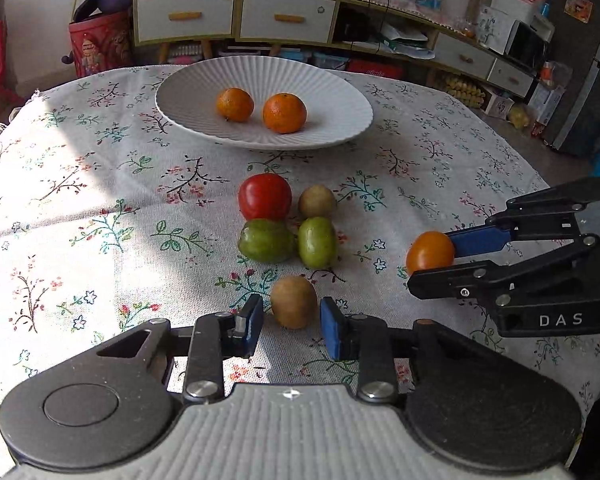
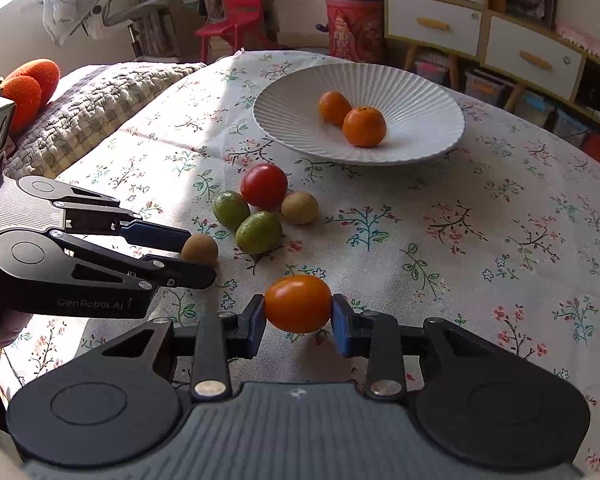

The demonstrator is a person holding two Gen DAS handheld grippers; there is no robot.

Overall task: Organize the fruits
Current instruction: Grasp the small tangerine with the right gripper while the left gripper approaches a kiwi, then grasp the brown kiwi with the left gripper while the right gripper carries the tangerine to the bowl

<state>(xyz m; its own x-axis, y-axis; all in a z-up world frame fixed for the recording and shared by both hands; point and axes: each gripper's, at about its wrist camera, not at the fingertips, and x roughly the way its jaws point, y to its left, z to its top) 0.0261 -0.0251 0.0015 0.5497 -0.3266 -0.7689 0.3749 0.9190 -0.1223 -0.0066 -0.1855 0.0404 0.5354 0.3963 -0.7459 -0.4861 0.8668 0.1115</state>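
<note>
Left claw (image 1: 292, 322): closed on a brown kiwi (image 1: 294, 300). The blue pads (image 1: 253, 322) stand on either side of the fruit at its lower end. The kiwi sits low over the floral cloth of the table (image 1: 100, 200); whether it rests on the cloth cannot be told.

Right claw (image 2: 298, 316): gripping an orange tomato (image 2: 298, 302) crosswise between its pads. A shadow lies on the cloth just beneath the tomato; contact with the cloth cannot be confirmed. In the left wrist view this claw enters from the right edge, well apart from the left claw.

Beyond the kiwi, a cluster of four loose fruits lies on the cloth:
- two green fruits (image 1: 265, 240) (image 1: 317, 242), side by side and touching, nearest the claws;
- a red tomato (image 1: 265, 196) behind the left green fruit, touching it;
- a second kiwi (image 1: 317, 201) behind the right green fruit, just beside the red tomato.

Farther on, a white ribbed plate (image 1: 172, 92) stands on the table. It holds two mandarins (image 1: 235, 104) (image 1: 284, 113), near each other at its middle.

At the table's left edge in the right wrist view lies a knitted cushion (image 2: 92, 100). Past the table, a cabinet with white drawers (image 1: 184, 16) stands against the wall, and a red chair (image 2: 240, 4) stands near it.
</note>
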